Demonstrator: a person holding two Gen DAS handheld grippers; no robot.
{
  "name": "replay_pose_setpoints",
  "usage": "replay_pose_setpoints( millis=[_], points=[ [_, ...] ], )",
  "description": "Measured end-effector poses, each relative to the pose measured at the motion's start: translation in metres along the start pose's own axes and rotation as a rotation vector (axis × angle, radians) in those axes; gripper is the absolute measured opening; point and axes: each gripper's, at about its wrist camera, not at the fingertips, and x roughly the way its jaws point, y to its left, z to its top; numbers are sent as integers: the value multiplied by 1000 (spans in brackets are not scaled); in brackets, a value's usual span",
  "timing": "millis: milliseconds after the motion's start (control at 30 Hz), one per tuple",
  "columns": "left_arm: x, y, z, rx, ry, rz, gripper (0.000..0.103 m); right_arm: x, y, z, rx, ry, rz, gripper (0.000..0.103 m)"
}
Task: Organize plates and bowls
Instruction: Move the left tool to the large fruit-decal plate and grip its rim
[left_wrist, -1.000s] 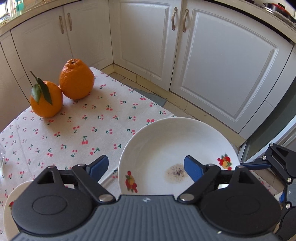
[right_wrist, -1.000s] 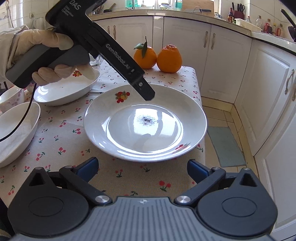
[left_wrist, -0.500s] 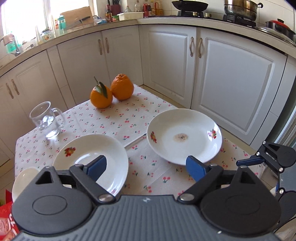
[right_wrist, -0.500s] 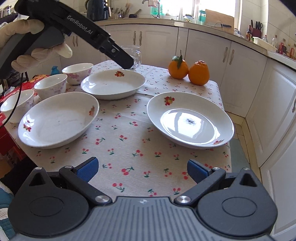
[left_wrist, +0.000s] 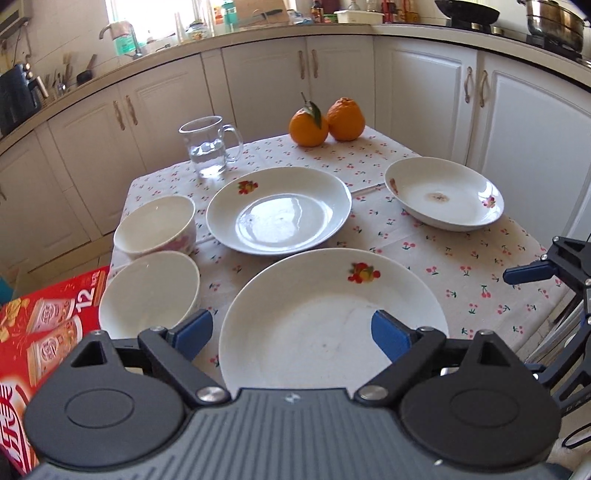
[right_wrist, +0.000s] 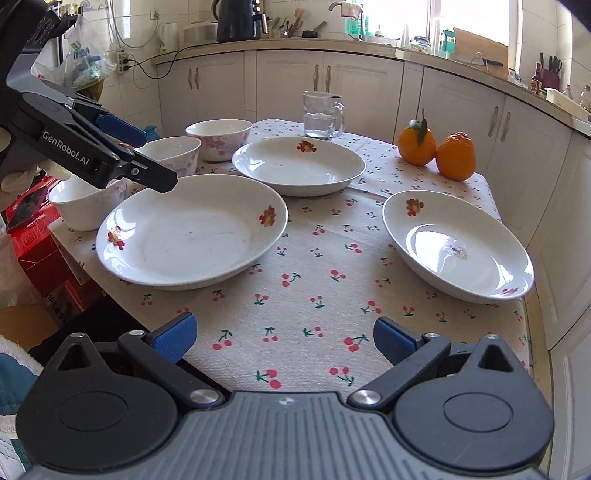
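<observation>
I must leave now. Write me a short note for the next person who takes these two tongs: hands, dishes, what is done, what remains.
Left tongs: open, empty, above the nearest plate.
Right tongs: open, empty, over bare tablecloth.
Three plates lie apart on the table: nearest plate, middle plate, stained plate at the right edge.
Three bowls stand in a row at the left edge, not nested.
Done: nothing stacked.
Left: stack plates, nest bowls.

Three white fruit-motif plates (right_wrist: 192, 236) (right_wrist: 299, 164) (right_wrist: 458, 243) lie upright at 9, 12 and 3 o'clock. Three white bowls (right_wrist: 218, 138) (right_wrist: 173, 153) (right_wrist: 86, 203) line the table's left edge, unstacked.
</observation>
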Motion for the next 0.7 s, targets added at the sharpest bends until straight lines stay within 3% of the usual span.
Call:
replay_pose_setpoints(
  millis=[133, 433, 700],
  points=[
    [0, 12, -7, -53, 9, -6, 93, 9, 10, 1, -37, 12, 28, 103],
    [11, 21, -2, -35, 43, -5, 93, 35, 21, 7, -63, 44, 95, 103],
    [29, 28, 7, -34, 107, -74, 93, 50, 24, 13, -85, 45, 153, 103]
  ],
)
